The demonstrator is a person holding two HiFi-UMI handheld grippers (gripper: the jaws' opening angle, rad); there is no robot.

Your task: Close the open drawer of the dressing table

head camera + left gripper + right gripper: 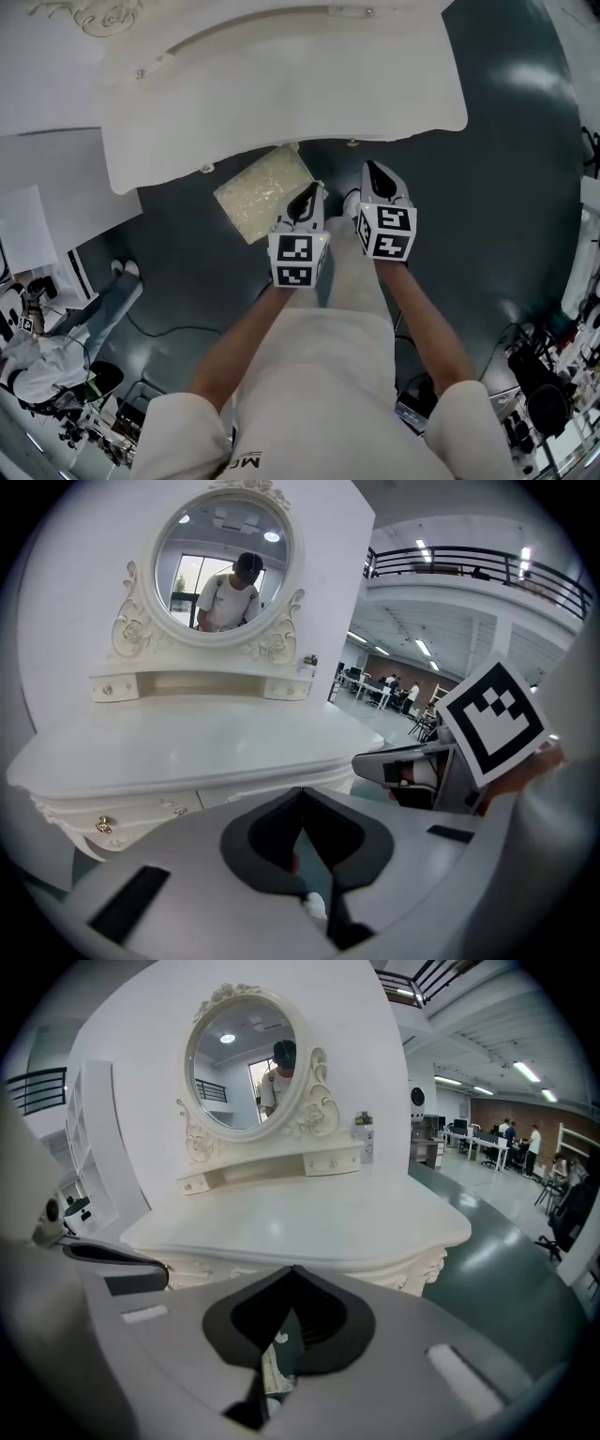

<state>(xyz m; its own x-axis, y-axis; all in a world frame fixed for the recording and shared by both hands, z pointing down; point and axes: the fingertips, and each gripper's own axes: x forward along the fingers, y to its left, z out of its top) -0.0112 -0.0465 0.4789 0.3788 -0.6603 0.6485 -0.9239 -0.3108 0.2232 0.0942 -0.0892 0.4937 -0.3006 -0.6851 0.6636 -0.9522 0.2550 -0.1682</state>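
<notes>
1. Left gripper (305, 199) is up in front of the desk (281, 84), just off its front edge. Its jaws are pressed together at the tips, with nothing caught between them.
2. Right gripper (377, 178) sits right alongside, a shade nearer the front edge, marker cube facing up. Its jaws meet tip to tip as well, with no object in the grip.
3. Both tools slant down towards the desk's front, and neither touches it.
4. Drawer (141, 816): there it is in the left gripper view, under the front edge towards the left corner. Its face is flush with the frame and carries a brass knob (103, 825).
5. From the head view the white top covers the drawer faces, and only two knobs peek past the front edge.
6. Stool (265, 192), cream and textured, pokes out askew from under the front edge. It stands on the dark floor (487, 187), below and ahead of the left gripper.
7. Mirror (223, 560), oval in a carved frame, stands at the back edge above a little shelf. The person is reflected in it.
8. Something small, bottle-like (363, 1136), stands at the shelf's right end; what it is I cannot tell.
9. The desk top itself shows white and glossy.
10. A seated person (56, 361) is at the lower left of the head view, well apart from the desk.
</notes>
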